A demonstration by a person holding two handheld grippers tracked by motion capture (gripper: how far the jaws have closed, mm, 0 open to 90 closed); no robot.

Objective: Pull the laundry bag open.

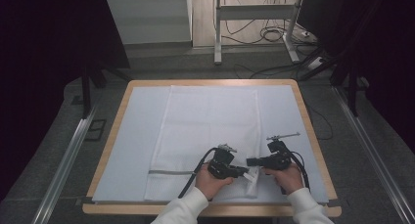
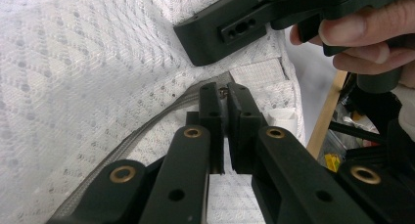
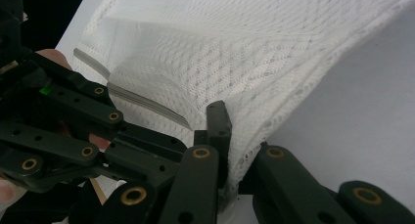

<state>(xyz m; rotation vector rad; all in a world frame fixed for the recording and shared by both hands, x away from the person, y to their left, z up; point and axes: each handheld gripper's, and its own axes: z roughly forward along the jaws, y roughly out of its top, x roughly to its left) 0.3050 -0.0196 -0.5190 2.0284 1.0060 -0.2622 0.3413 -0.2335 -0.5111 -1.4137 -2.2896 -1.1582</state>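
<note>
Mesh laundry bag (image 1: 205, 136): left gripper (image 2: 225, 94) pinched on, probably, the zipper pull (image 2: 223, 91); zipper (image 1: 171, 172) trails leftward; right gripper (image 3: 230, 136) clamps the bag's corner opposite.

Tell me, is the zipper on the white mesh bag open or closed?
Mostly closed: the grey zipper runs as one joined line across the white mesh bag.

Looks like a lab or recording studio rather than a home. At centre frame, a wooden-edged work table (image 1: 307, 117) under a pale blue sheet (image 1: 134, 136), flanked by dark curtains (image 1: 44, 62). Along both lower sides, metal floor rails (image 1: 68, 158). At upper centre, loose black cables (image 1: 269, 33) around a white metal desk frame (image 1: 254, 11) on grey carpet.
</note>
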